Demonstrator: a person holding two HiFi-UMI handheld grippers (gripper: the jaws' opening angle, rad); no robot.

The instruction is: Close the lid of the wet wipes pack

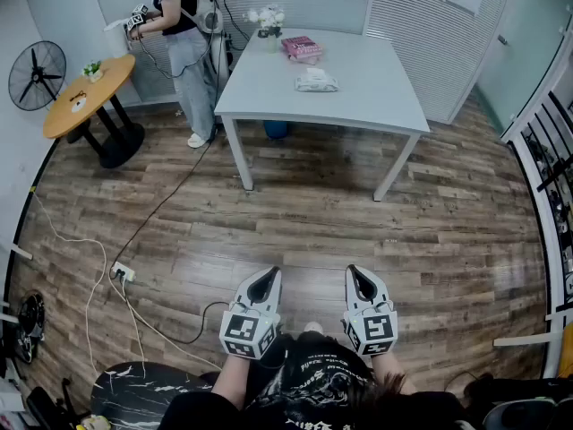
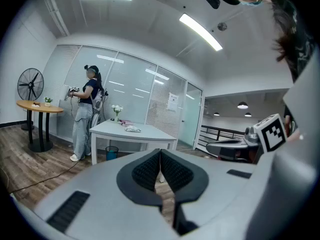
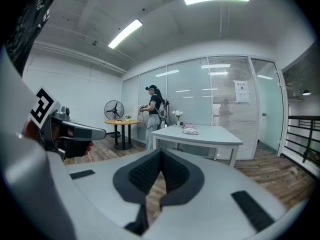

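Wet wipes pack, a soft white plastic pouch [image 1: 316,81], lies on the white square table [image 1: 358,97], well apart from both claws. It is probably light and yielding, so its lid, too small to make out here, is best pressed down from above rather than pinched. Left claw [image 1: 267,279] and right claw [image 1: 359,278] are closed on nothing.

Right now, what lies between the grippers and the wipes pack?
In the head view, only floor and the near edge of the table separate the left gripper and right gripper, both shut and empty, from the wipes pack.

Bare wood-plank floor [image 1: 358,231] lies open ahead of me up to the white square table [image 1: 358,79]; a black cable [image 1: 166,200] trails across its left side.
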